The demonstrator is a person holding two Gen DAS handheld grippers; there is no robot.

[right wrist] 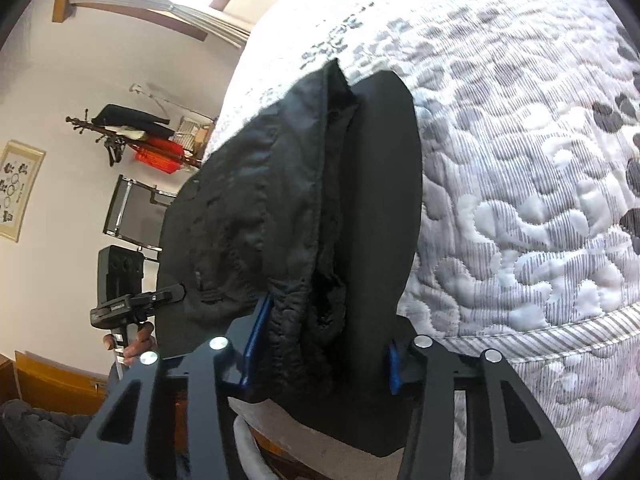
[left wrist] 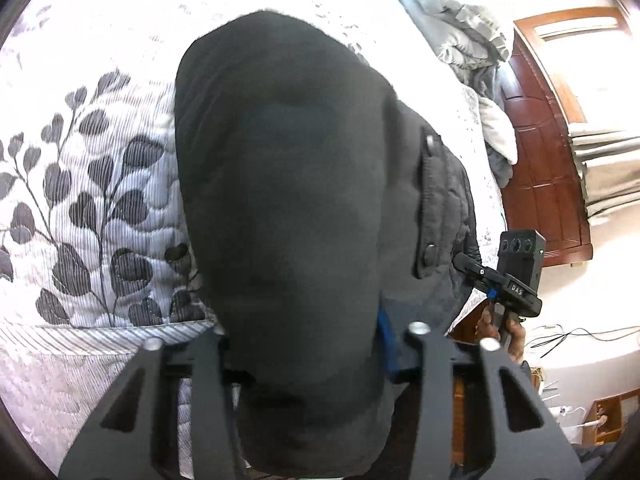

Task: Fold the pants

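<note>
The black pants [left wrist: 296, 184] hang lifted over the bed, filling the middle of the left wrist view. My left gripper [left wrist: 316, 344] is shut on their near edge, with cloth draped over its fingers. In the right wrist view the pants [right wrist: 304, 208] show their gathered waistband, and my right gripper [right wrist: 320, 348] is shut on it between blue pads [right wrist: 256, 332]. The right gripper also shows in the left wrist view [left wrist: 476, 270], pinching the waistband at the right. The left gripper shows in the right wrist view [right wrist: 176, 292], pinching the cloth's left edge.
A white quilted bedspread with grey leaf print [left wrist: 92, 184] covers the bed [right wrist: 520, 200]. A crumpled grey blanket [left wrist: 464, 12] lies at the far end. A wooden door [left wrist: 548, 184], cables on the floor [left wrist: 568, 336], a coat rack [right wrist: 136, 136] and a chair [right wrist: 136, 208] stand beyond.
</note>
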